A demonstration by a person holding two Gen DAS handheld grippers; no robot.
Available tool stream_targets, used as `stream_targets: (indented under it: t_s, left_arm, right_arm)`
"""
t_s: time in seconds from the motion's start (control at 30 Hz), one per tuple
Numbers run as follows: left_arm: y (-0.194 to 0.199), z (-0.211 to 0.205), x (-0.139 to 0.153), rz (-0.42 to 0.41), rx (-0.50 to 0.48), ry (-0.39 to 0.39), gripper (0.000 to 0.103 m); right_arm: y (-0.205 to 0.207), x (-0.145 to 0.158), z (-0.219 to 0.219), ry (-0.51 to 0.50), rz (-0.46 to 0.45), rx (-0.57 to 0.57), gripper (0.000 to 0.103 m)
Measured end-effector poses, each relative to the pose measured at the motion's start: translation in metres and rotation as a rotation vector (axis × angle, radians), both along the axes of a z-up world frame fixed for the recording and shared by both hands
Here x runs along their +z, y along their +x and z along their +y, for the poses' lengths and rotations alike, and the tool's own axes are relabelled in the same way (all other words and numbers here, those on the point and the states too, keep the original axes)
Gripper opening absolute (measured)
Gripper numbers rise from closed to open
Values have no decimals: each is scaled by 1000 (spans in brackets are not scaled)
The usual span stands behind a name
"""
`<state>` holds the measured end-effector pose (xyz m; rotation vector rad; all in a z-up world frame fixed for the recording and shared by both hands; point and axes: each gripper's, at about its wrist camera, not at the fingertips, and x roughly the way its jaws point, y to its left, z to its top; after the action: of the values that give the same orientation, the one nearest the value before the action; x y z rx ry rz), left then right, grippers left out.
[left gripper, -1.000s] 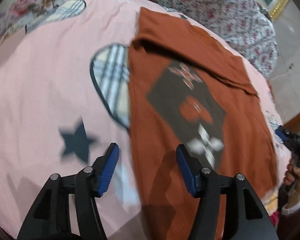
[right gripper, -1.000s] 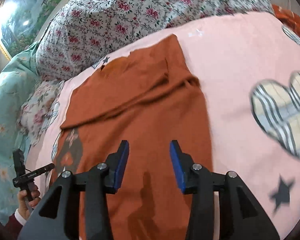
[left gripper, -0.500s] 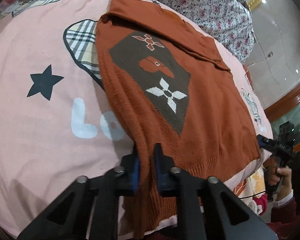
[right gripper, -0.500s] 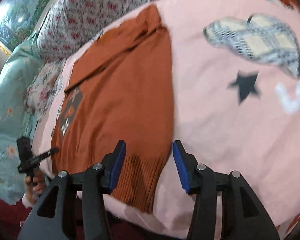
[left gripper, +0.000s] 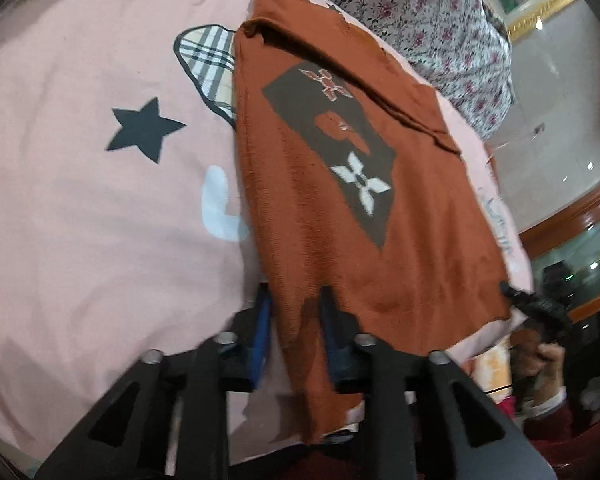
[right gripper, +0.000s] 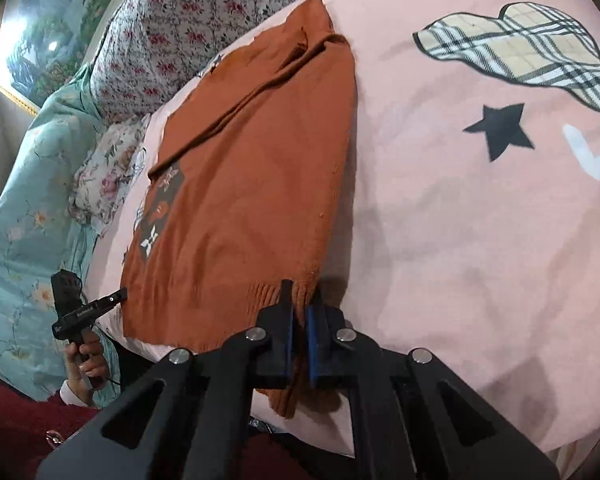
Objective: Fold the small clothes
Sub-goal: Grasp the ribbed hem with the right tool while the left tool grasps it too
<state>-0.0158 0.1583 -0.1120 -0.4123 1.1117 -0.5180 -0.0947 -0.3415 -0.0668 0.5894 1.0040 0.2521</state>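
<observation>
Sweater (left gripper: 340, 208) hem pinched by both tongs: left (left gripper: 296, 320), right (right gripper: 298, 312); motif clear only left view.

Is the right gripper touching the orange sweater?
Touching. In the right wrist view, the right gripper has its jaws closed on the sweater's ribbed hem corner, with orange fabric pinched between the blue pads and hanging below them.

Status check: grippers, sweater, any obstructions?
Left gripper and right gripper both shut on sweater hem corners. Sweater flat on pink bedspread. Nothing in the way.
</observation>
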Motion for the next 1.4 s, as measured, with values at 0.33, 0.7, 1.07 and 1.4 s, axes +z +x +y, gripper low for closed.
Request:
stream_targets:
  t_s: [0.33,0.7,1.07,1.4]
  left_arm:
    - [-13,-23,9,-103,-63,49,5]
    - [12,-23,65,-238,-5,-35,5]
    - [145,-44,125,-391,84,-63,5]
    - [289,-44,91,-315,166,13,4]
  right_arm:
    - [1,-6,2,72,-15,10,6]
    - [22,34,-3,188,-182,17,6]
    - [157,96,-23,97,-347,-45,6]
    - [298,75,-52,-8,-287,-141,6]
